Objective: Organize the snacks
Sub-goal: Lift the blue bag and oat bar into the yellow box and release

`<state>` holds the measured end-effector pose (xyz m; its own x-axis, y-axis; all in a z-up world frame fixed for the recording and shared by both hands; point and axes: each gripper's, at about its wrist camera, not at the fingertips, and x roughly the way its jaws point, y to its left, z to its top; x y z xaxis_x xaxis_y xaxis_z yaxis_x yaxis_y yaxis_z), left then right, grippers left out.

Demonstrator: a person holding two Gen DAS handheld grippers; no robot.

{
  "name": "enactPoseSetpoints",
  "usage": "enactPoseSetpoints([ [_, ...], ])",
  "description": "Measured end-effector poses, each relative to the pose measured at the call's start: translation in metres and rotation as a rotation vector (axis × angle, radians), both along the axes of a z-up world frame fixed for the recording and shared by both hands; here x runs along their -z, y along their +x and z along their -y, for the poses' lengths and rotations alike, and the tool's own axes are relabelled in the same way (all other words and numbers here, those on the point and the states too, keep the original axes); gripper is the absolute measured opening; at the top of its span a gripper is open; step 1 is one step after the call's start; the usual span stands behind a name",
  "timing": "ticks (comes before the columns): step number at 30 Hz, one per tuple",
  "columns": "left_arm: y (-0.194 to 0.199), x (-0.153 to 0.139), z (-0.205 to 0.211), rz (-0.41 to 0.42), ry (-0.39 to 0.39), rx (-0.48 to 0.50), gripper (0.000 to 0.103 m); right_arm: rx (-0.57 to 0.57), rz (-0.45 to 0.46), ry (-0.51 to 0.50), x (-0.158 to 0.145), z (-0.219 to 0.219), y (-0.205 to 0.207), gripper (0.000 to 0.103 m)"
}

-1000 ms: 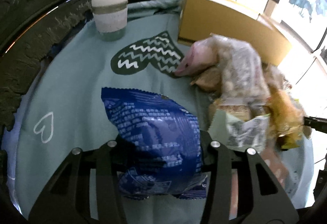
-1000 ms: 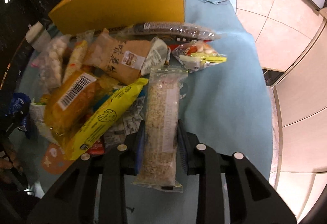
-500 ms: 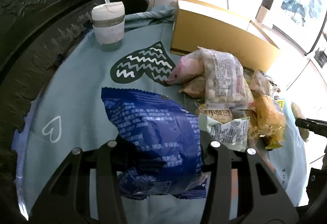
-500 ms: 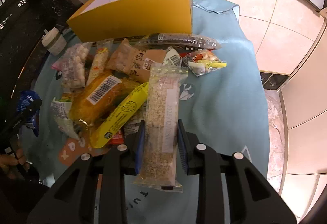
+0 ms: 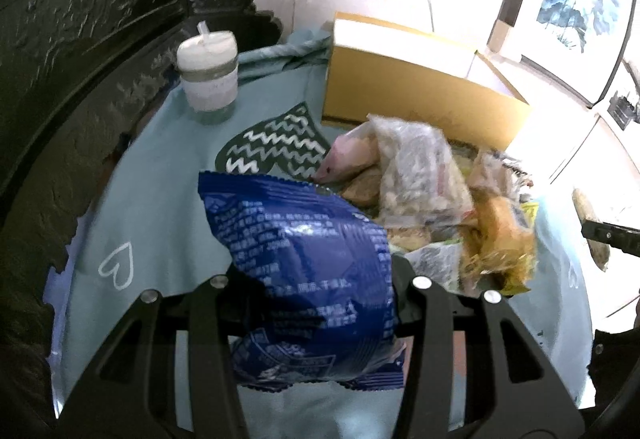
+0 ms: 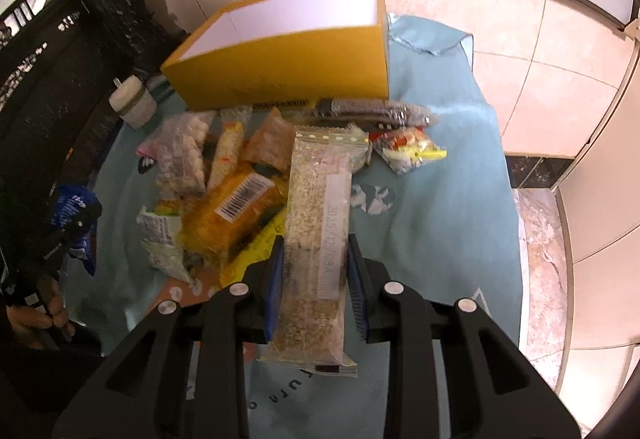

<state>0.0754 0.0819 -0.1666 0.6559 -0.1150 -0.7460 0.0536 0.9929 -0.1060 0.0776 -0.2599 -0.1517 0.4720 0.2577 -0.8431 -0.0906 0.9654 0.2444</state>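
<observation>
My left gripper is shut on a puffy blue snack bag and holds it above the teal cloth. My right gripper is shut on a long clear packet of oat-like grains and holds it high over the table. An open yellow box with a white inside stands at the far side; it also shows in the left wrist view. A heap of snack packets lies on the cloth in front of the box, and shows in the left wrist view too.
A white lidded cup stands at the far left by dark carved furniture. A dark-wrapped bar and a small colourful packet lie near the box. The round table's teal cloth drops to tiled floor.
Both grippers have risen with their packets still held. The right wrist view now looks down from higher, showing into the yellow box. The snack heap has stayed in place.
</observation>
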Motion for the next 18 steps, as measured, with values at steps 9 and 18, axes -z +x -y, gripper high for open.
enactPoseSetpoints([
  [9, 0.031, -0.068, 0.022, 0.135, -0.044, 0.053, 0.047, -0.005, 0.135, 0.058, -0.064, -0.005, 0.028, 0.029],
  [18, 0.087, -0.133, 0.048, 0.248, -0.086, 0.089, 0.047, -0.036, 0.27, 0.068, -0.129, -0.008, 0.079, 0.029],
])
